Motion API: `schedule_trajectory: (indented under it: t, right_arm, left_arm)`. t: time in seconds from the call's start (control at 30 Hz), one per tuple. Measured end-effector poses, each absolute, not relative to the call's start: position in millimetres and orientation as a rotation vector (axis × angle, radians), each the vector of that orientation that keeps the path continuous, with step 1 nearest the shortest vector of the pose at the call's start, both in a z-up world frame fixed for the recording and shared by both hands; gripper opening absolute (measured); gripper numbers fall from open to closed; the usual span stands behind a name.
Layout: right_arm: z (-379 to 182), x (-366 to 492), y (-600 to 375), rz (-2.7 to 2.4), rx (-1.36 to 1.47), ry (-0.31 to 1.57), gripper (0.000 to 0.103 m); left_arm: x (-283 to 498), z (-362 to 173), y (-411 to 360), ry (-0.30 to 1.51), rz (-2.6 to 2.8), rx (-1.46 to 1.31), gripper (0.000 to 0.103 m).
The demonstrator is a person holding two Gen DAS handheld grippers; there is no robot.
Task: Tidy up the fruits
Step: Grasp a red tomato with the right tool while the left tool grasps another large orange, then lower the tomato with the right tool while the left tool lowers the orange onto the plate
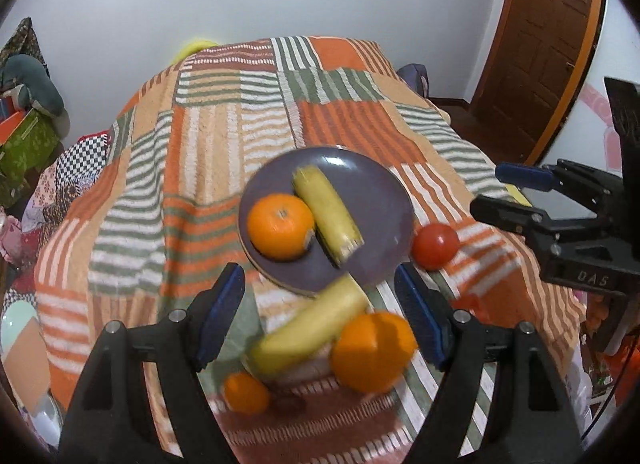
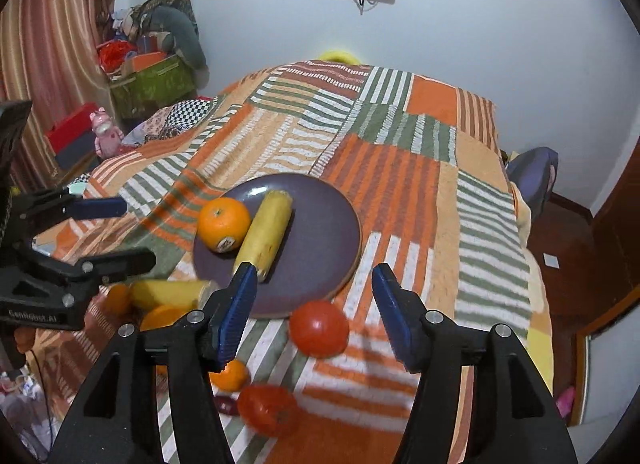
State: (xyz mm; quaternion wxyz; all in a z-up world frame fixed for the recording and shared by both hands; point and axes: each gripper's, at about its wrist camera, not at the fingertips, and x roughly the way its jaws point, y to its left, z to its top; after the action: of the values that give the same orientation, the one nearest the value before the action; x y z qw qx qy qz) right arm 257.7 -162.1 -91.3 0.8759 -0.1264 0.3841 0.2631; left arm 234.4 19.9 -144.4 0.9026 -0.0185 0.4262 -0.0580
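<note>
Striped patchwork blanket (image 2: pixel 400 191) covers the bed, with bare cloth beyond and right of the purple plate (image 2: pixel 320 232). On that plate lie an orange (image 2: pixel 224 223) and a banana (image 2: pixel 266 236); more fruit sits off its near rim, a tomato (image 2: pixel 319 328) included. Left gripper (image 1: pixel 320 316) and right gripper (image 2: pixel 314 312) hover with jaws apart, gripping nothing.
</note>
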Motion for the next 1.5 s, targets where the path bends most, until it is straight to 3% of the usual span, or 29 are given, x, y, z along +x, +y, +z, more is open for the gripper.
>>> schedule_trajectory:
  t: [0.77,0.9,0.97,1.5]
  right_arm:
    - [-176.1,274.2,-170.8,0.522,-0.210,0.967,0.059]
    - [-183.2,277.4,-169.3,0.539,-0.204,0.980,0.056]
    - [-185.1,276.4,-168.1,0.555,-0.205,0.984,0.049]
    - [-149.5,262.7,-174.6,0.567,-0.191,0.908,0.048]
  left_arm:
    - [215.4,-209.1,-20.4,0.909,-0.079,-0.060,0.077]
    - [212.0,-211.3,-29.8,0.888,-0.080,-0.022,0.069]
    - [211.0,-211.6,-29.1,0.880,-0.077,-0.015,0.067]
    - [203.9,-182.0,-9.5,0.848,-0.109,-0.111,0.066]
